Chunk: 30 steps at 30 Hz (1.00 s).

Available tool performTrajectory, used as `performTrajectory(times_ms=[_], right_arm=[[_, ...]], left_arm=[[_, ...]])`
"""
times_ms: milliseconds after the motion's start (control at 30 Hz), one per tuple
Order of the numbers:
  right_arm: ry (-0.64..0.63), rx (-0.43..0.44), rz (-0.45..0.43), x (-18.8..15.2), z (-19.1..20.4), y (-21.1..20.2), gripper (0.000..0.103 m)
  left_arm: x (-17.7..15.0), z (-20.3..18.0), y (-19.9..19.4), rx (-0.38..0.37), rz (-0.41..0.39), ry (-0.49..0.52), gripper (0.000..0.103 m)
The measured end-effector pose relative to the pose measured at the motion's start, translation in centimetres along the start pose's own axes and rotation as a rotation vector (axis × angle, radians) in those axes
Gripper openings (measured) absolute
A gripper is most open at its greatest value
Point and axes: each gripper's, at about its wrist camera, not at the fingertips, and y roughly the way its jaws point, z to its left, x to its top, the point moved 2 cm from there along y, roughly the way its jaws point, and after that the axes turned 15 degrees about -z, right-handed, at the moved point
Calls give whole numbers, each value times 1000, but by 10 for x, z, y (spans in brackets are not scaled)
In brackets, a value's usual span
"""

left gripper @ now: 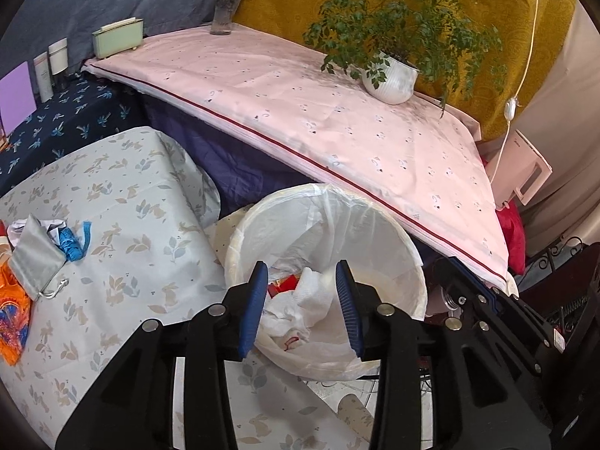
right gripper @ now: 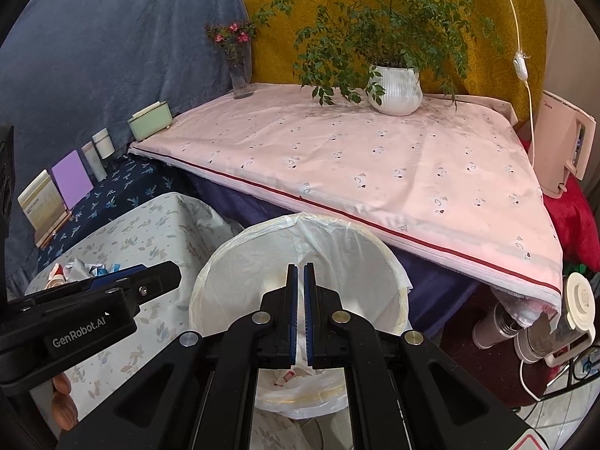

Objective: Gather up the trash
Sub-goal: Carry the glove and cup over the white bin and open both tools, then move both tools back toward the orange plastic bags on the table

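Observation:
A white bin (left gripper: pixel 408 258) lined with a clear bag stands between two tables; crumpled white tissue (left gripper: pixel 307 300) and a red wrapper (left gripper: pixel 283 285) lie inside. My left gripper (left gripper: pixel 302 273) is open and empty above the bin's mouth. My right gripper (right gripper: pixel 303 273) is shut with nothing between its pads, held over the same bin (right gripper: pixel 232 273). More trash lies on the leaf-print table at the left: a grey pouch (left gripper: pixel 33 258), a blue scrap (left gripper: pixel 71 243), crumpled paper (left gripper: pixel 22 227) and an orange wrapper (left gripper: pixel 13 318).
A pink-clothed table (right gripper: pixel 375 165) behind the bin carries a potted plant (right gripper: pixel 393 90), a flower vase (right gripper: pixel 240 75) and a green box (right gripper: pixel 150 125). Bottles and cards (right gripper: pixel 71 178) stand on the dark blue cloth. A kettle (right gripper: pixel 562 150) is at right.

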Motion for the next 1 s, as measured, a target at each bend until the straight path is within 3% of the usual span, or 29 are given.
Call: performTrajectory(times_ms=[333,700,1000], right_arm=[[-20,1,-10,-1,15,-4,28],[-56,20,-34,3,41,-19,39],[-90,69,-32,-1,78,-27,44]], left_arm=[[1,19,-9,49,-21,-16,42],[1,41,-31,84,-54,-33,42],[-1,80,-56,159,-79,-74,42]])
